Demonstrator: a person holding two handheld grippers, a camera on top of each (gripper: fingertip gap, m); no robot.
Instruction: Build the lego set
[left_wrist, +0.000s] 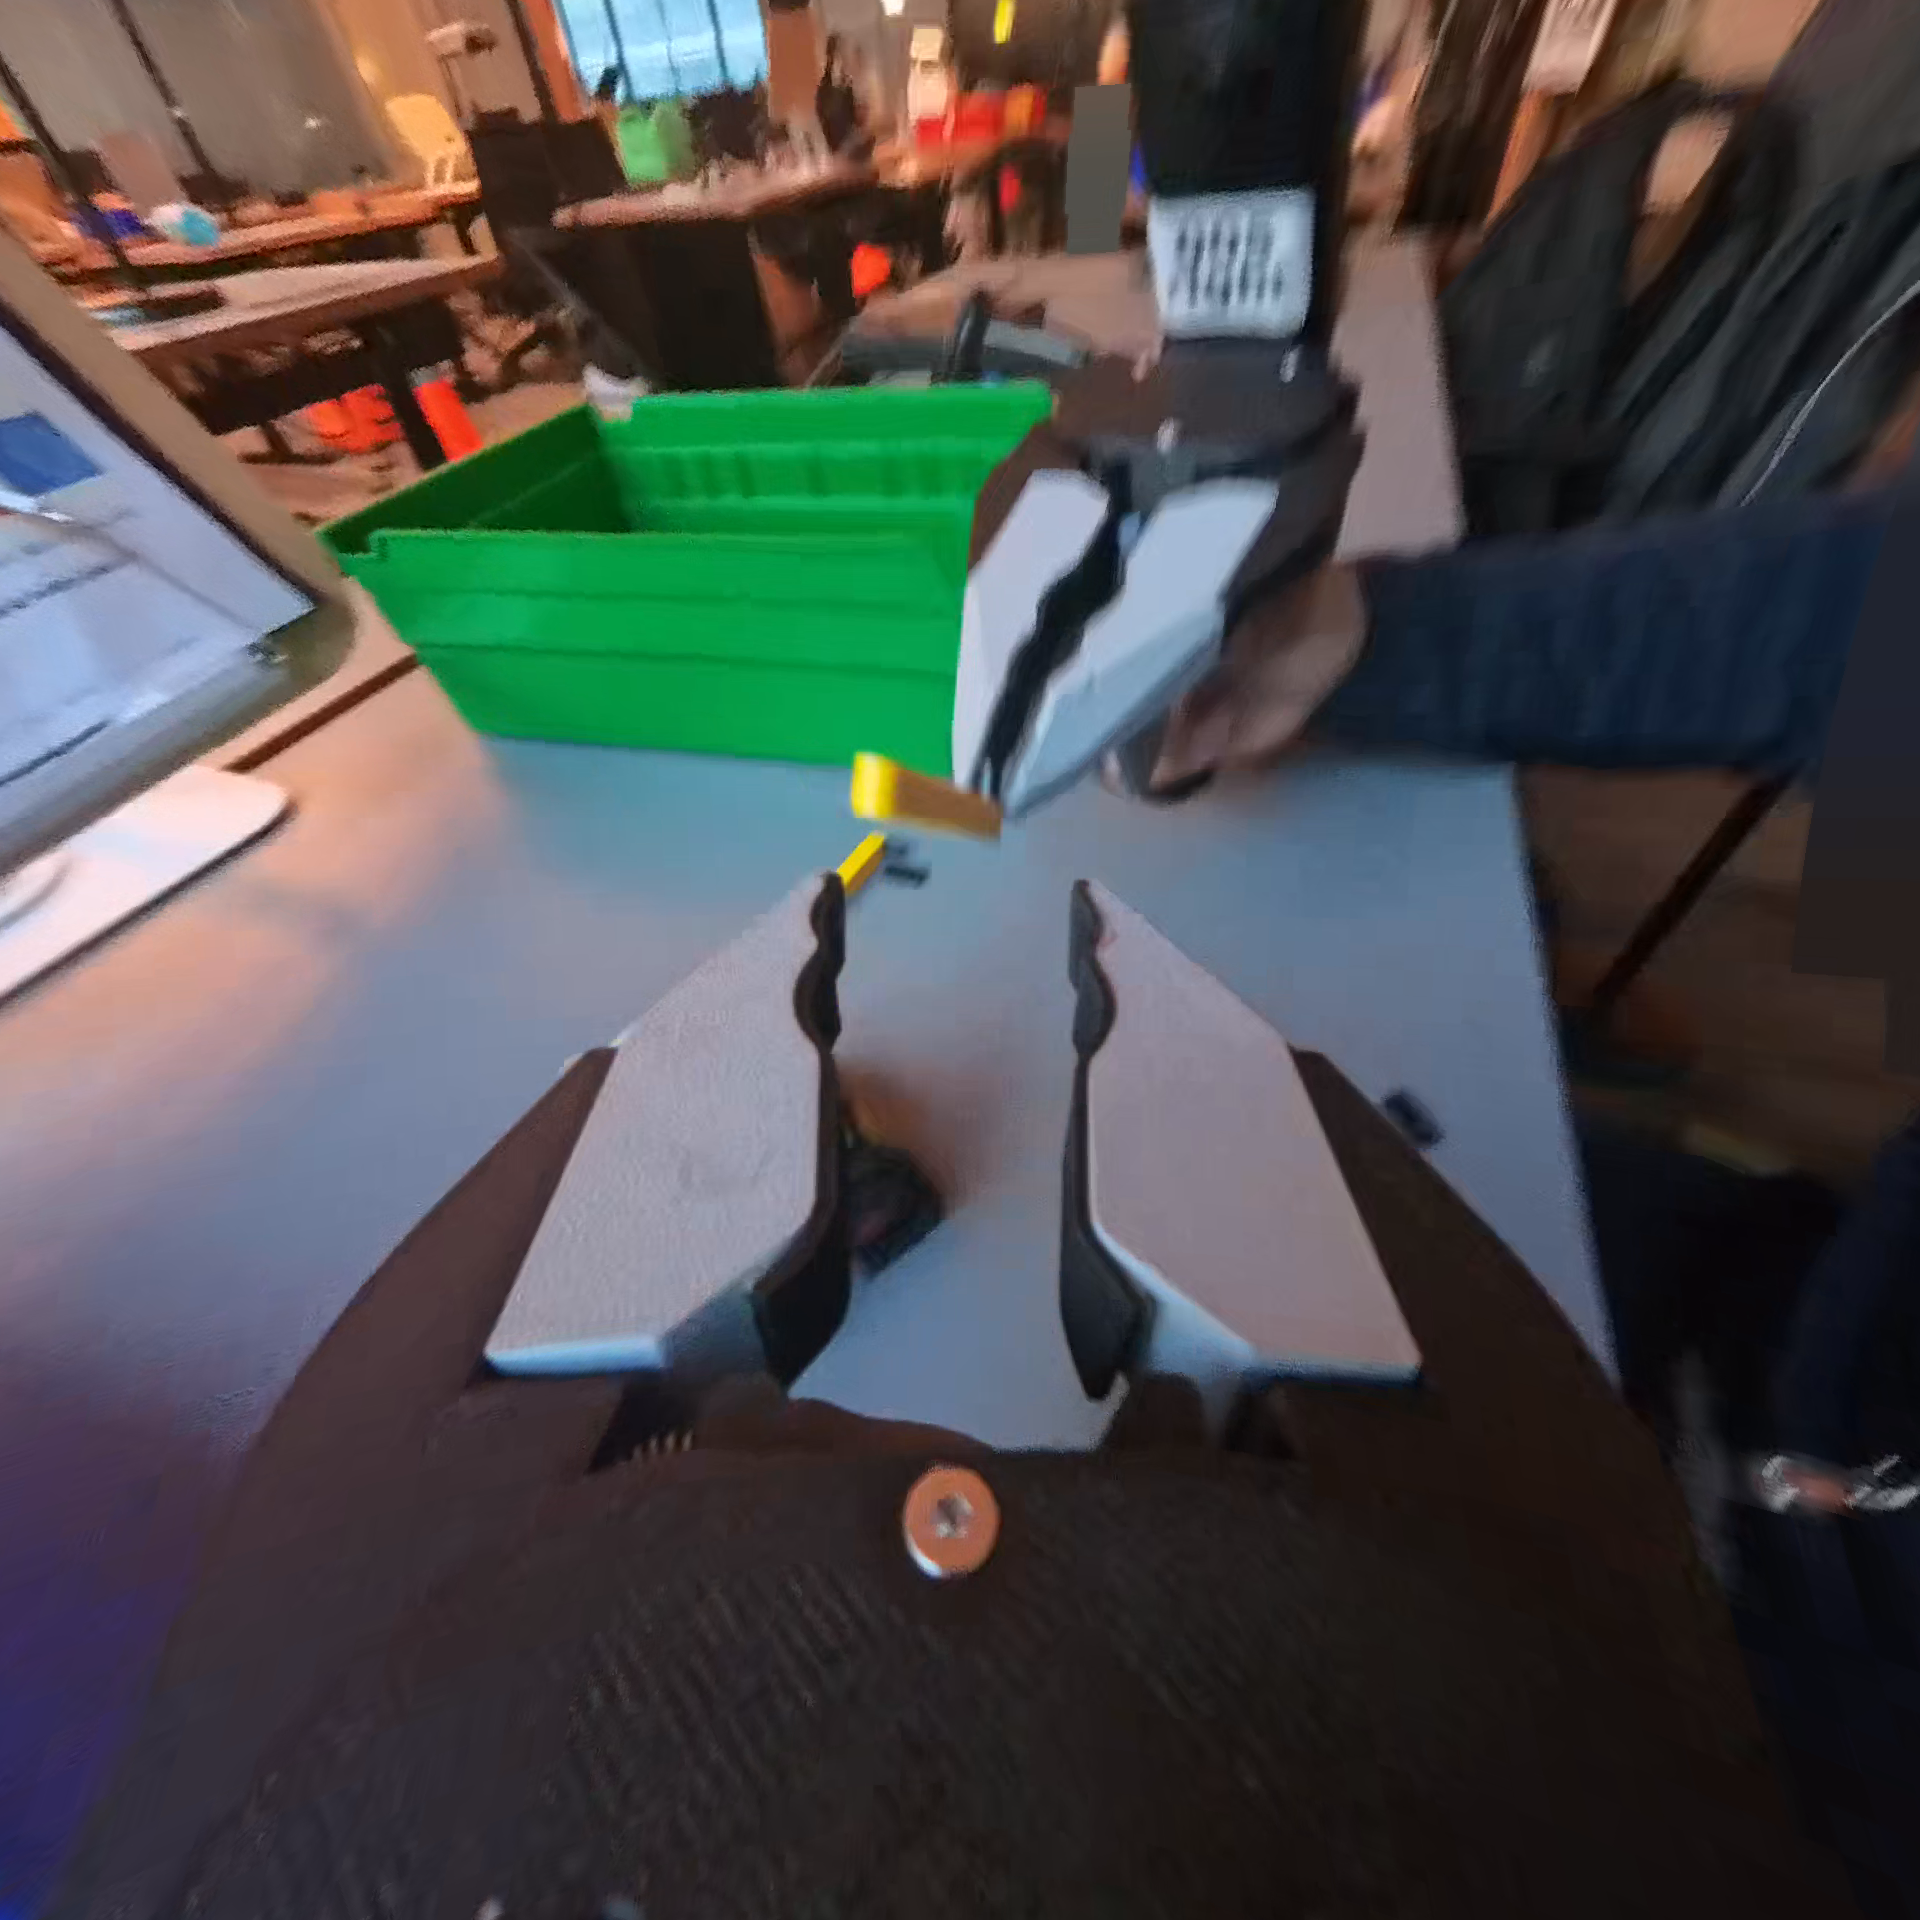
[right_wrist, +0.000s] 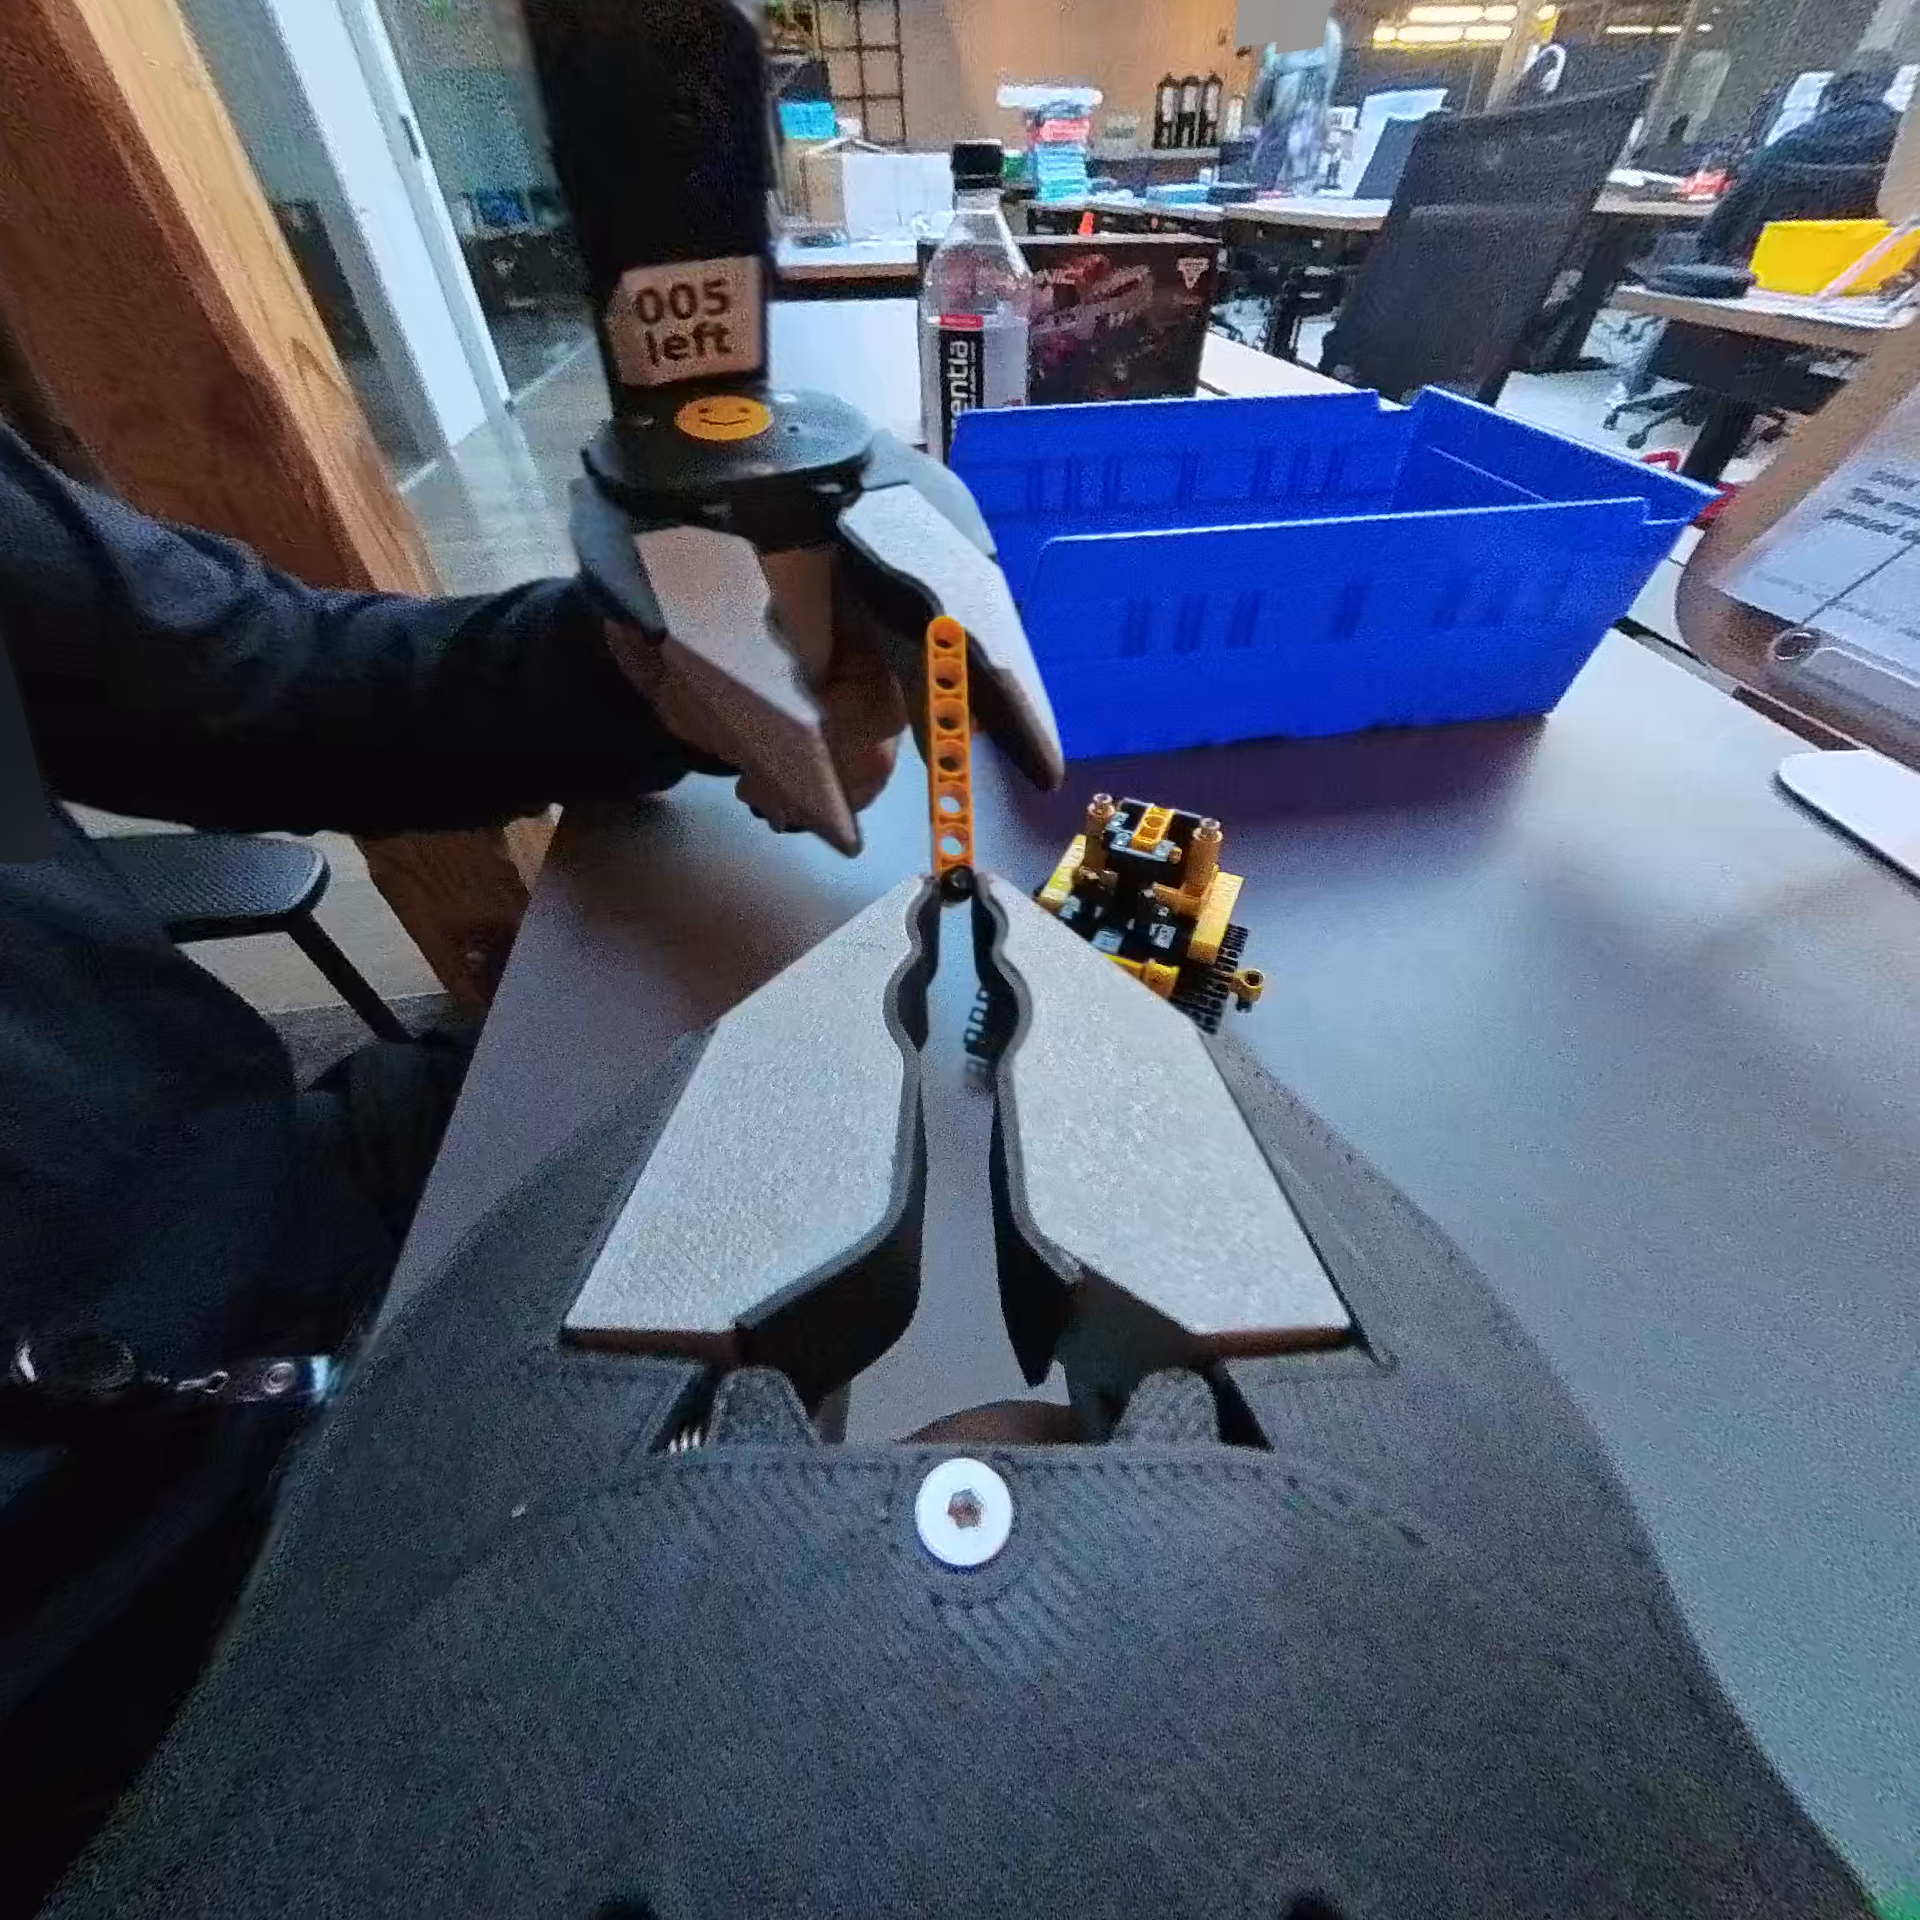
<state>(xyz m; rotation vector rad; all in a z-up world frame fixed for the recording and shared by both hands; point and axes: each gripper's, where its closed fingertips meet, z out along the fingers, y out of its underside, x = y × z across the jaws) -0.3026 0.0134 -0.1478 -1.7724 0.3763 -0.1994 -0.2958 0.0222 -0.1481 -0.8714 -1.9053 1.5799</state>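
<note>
A: Two grippers over the bench (right_wrist: 1507, 1039). The left gripper (right_wrist: 961, 821)?
B: Fingers wide, empty, left of the model (right_wrist: 1148, 914).
A: The right gripper (right_wrist: 957, 883)?
B: Fingers pinch the orange beam (right_wrist: 951, 743), upright, just left of the model; blue bin (right_wrist: 1299, 613) behind.

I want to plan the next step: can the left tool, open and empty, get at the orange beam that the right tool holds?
Probably yes. The left tool is open, its fingers either side of the beam, nothing between them. The right tool pinches only the beam's near end.
</note>
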